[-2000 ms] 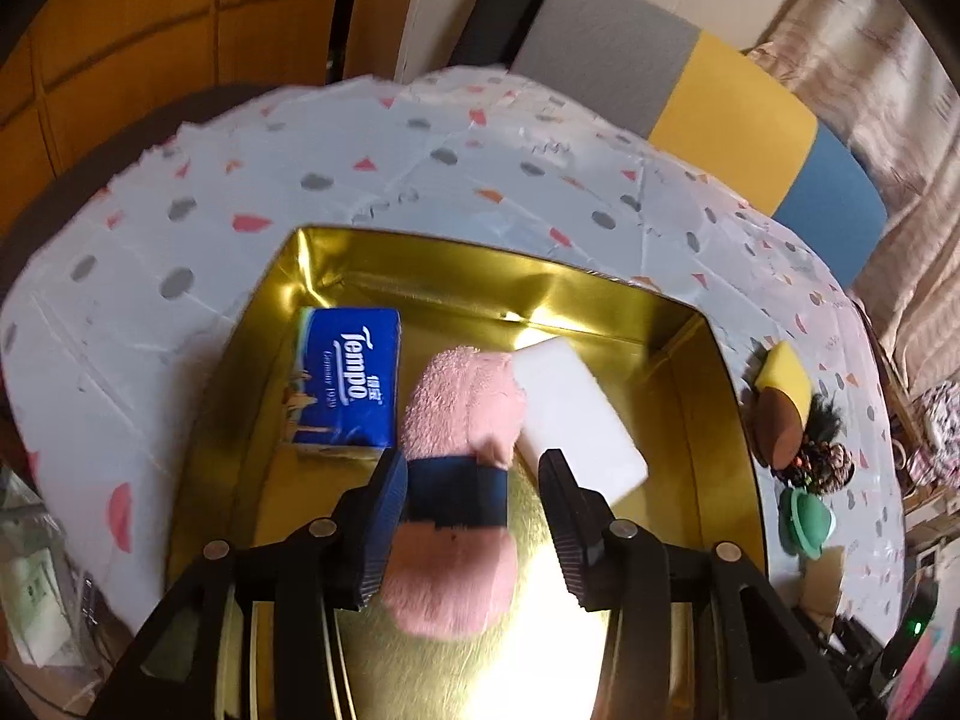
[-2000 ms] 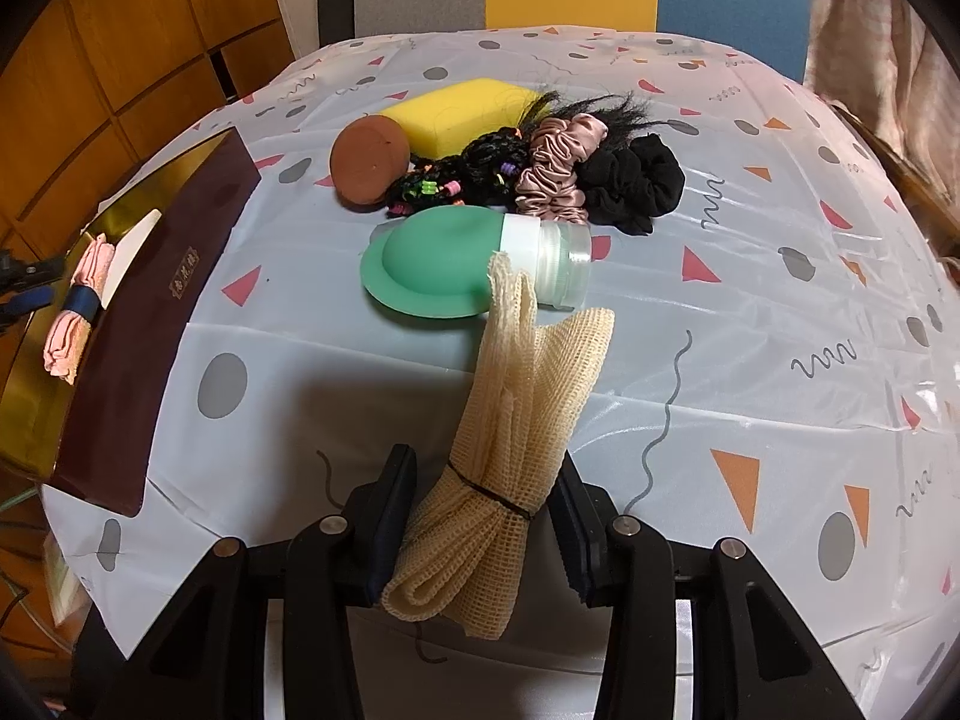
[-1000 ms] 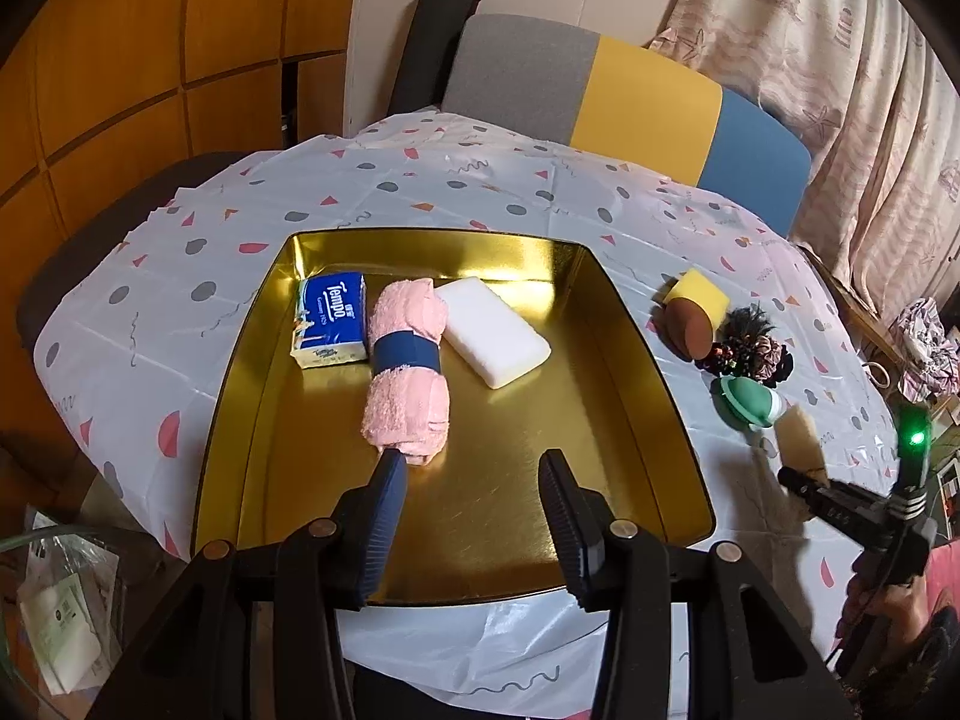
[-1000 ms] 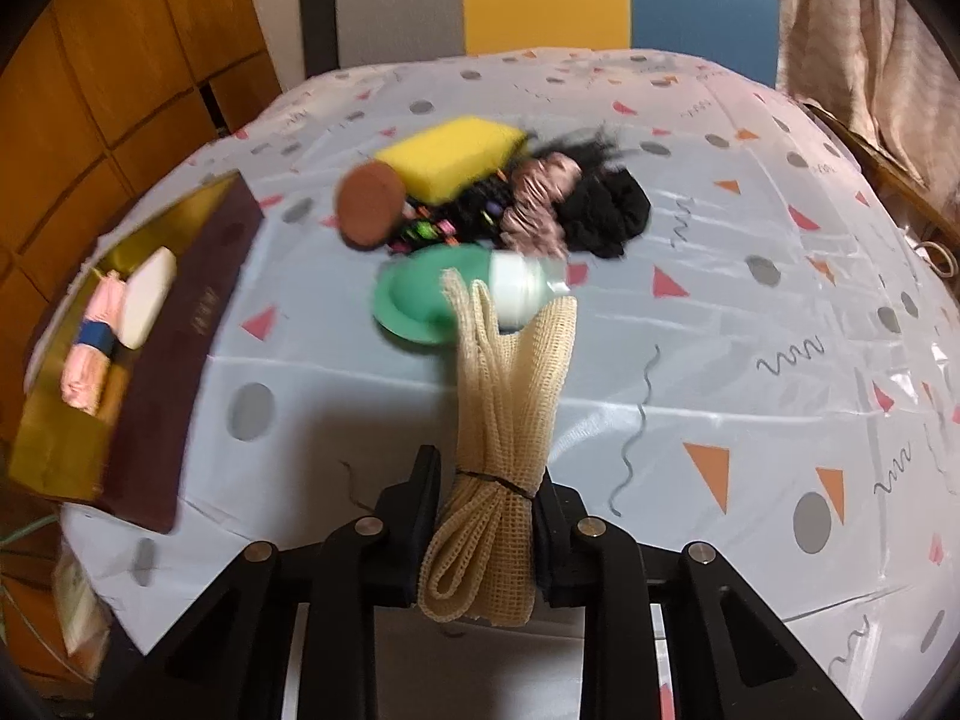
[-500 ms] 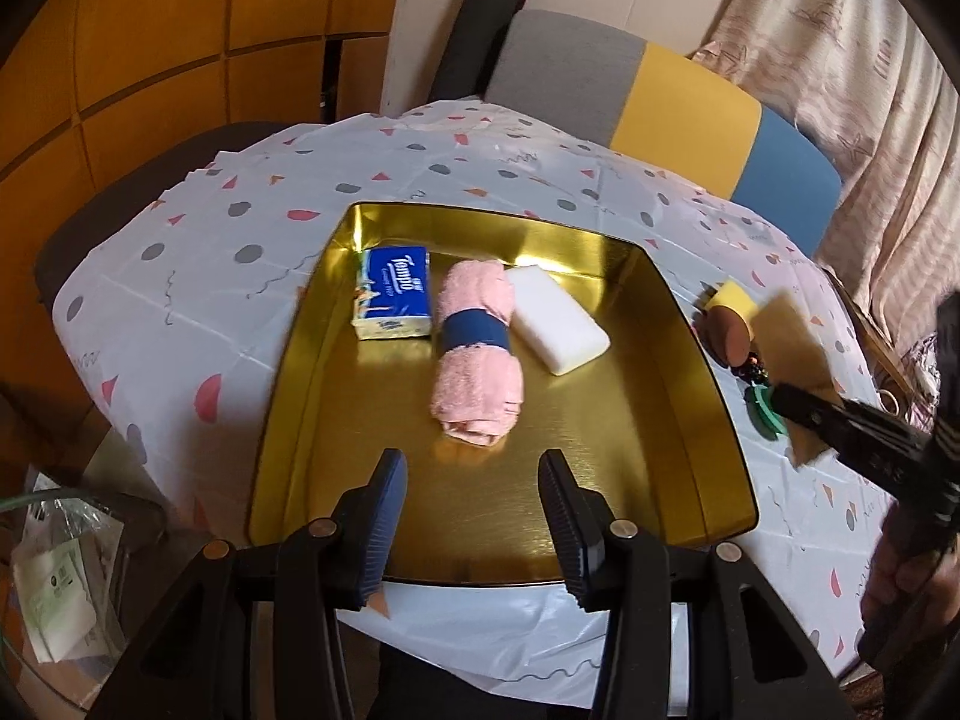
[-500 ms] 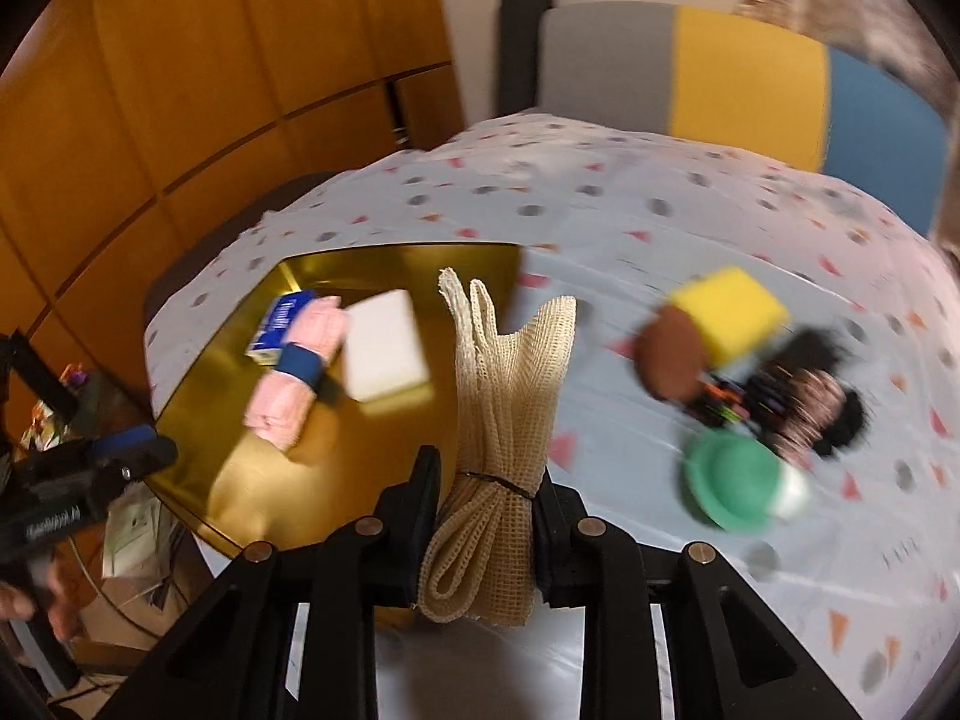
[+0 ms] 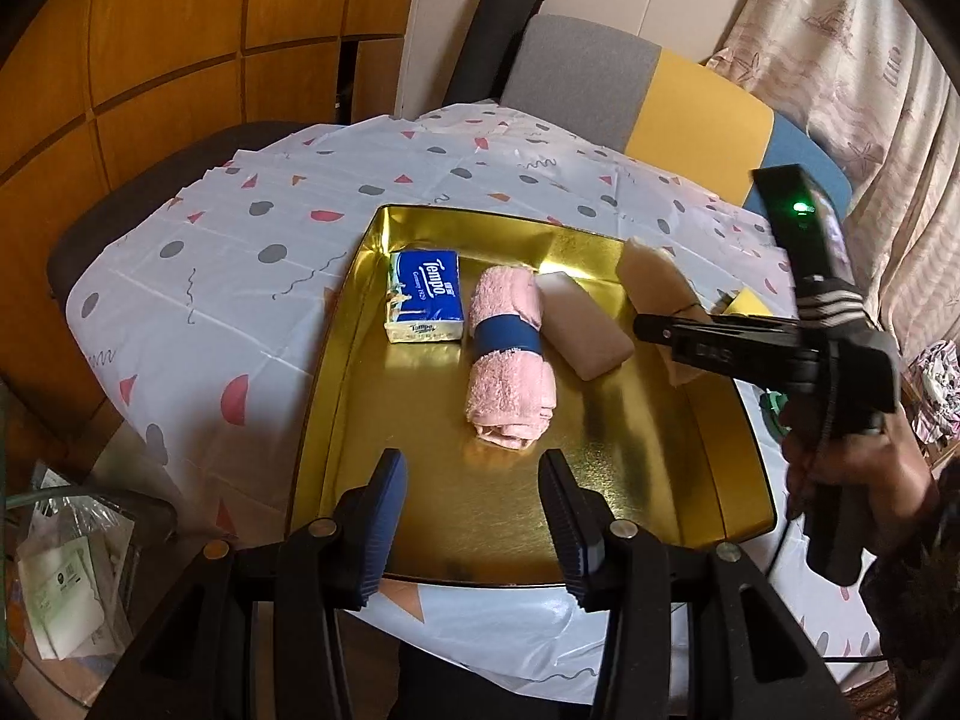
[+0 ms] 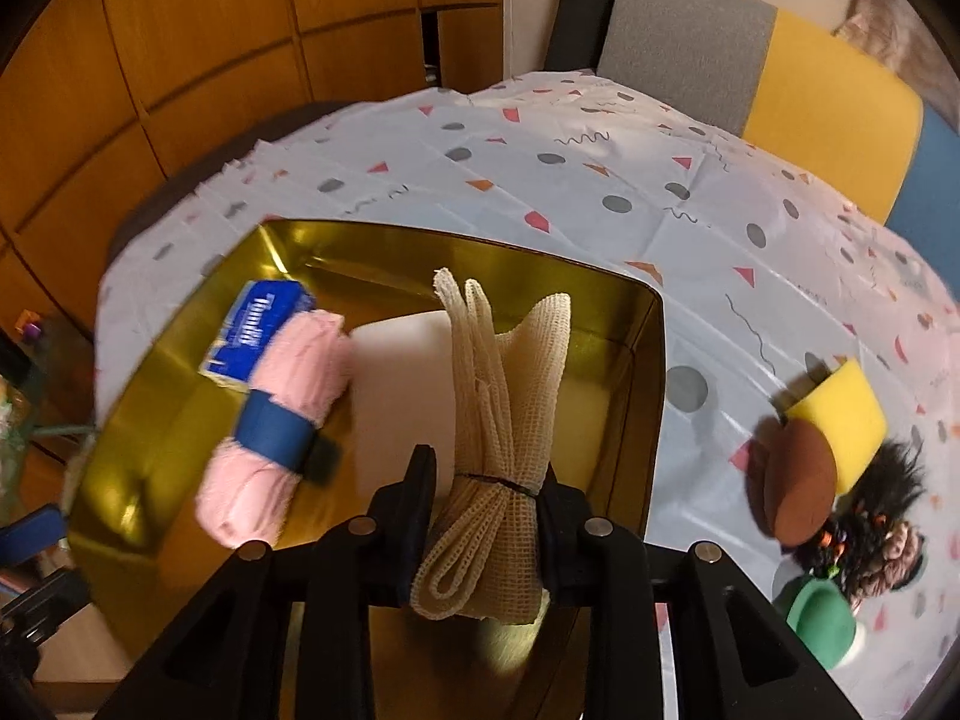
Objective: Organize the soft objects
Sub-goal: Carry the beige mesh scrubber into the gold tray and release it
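A gold tray (image 7: pixel 630 468) on the patterned tablecloth holds a blue tissue pack (image 7: pixel 425 294), a pink rolled towel (image 7: pixel 510 372) with a blue band, and a white sponge (image 7: pixel 585 324). My left gripper (image 7: pixel 473 468) hangs open over the tray's near edge, with nothing between its fingers. My right gripper (image 8: pixel 486 480) grips a tied beige mesh cloth (image 8: pixel 504 372) above the tray (image 8: pixel 150 396), to the right of the white sponge (image 8: pixel 408 396). Its jaws are opening, and the pads still press the bundle. In the left wrist view that gripper (image 7: pixel 672 330) reaches in from the right with the cloth (image 7: pixel 651 282).
Right of the tray lie a yellow sponge (image 8: pixel 840 414), a brown puff (image 8: pixel 792 486), a heap of hair ties (image 8: pixel 876 516) and a green-capped item (image 8: pixel 819 618). A grey, yellow and blue chair (image 7: pixel 636 90) stands behind the table. A person's hand (image 7: pixel 840 468) holds the right gripper.
The right gripper has carried the mesh cloth from the table beside the loose items to above the tray. The left gripper has pulled back from the pink towel to the tray's near edge.
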A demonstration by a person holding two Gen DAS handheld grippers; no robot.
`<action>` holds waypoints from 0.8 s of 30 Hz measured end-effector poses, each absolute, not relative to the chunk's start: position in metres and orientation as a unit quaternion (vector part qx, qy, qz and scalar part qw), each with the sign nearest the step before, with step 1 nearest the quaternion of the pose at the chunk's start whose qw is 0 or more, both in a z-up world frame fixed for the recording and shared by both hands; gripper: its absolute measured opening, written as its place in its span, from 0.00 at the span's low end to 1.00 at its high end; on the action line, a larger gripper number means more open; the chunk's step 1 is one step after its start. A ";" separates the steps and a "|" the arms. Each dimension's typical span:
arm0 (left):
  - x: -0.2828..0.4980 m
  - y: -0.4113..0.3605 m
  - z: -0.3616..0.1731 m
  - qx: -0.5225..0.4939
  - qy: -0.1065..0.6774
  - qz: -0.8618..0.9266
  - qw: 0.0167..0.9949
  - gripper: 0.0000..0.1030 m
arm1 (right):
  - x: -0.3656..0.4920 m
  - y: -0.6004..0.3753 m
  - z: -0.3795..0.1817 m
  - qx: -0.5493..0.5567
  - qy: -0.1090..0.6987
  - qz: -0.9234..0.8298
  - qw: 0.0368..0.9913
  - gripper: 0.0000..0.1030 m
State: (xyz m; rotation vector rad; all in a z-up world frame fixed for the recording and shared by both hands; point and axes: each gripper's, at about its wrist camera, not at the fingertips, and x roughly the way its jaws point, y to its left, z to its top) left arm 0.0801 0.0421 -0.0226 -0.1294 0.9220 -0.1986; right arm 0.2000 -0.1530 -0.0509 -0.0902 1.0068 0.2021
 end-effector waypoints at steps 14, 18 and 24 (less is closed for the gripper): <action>0.072 0.030 -0.014 -0.040 0.431 -0.106 0.895 0.45 | 0.164 -0.164 -0.022 -0.011 0.423 0.103 0.900 0.63; 0.068 0.023 -0.012 -0.033 0.431 -0.110 0.895 0.45 | 0.152 -0.169 -0.016 -0.002 0.414 0.104 0.904 0.64; 0.062 0.015 -0.010 -0.023 0.432 -0.118 0.894 0.45 | 0.136 -0.180 -0.014 0.011 0.406 0.098 0.908 0.65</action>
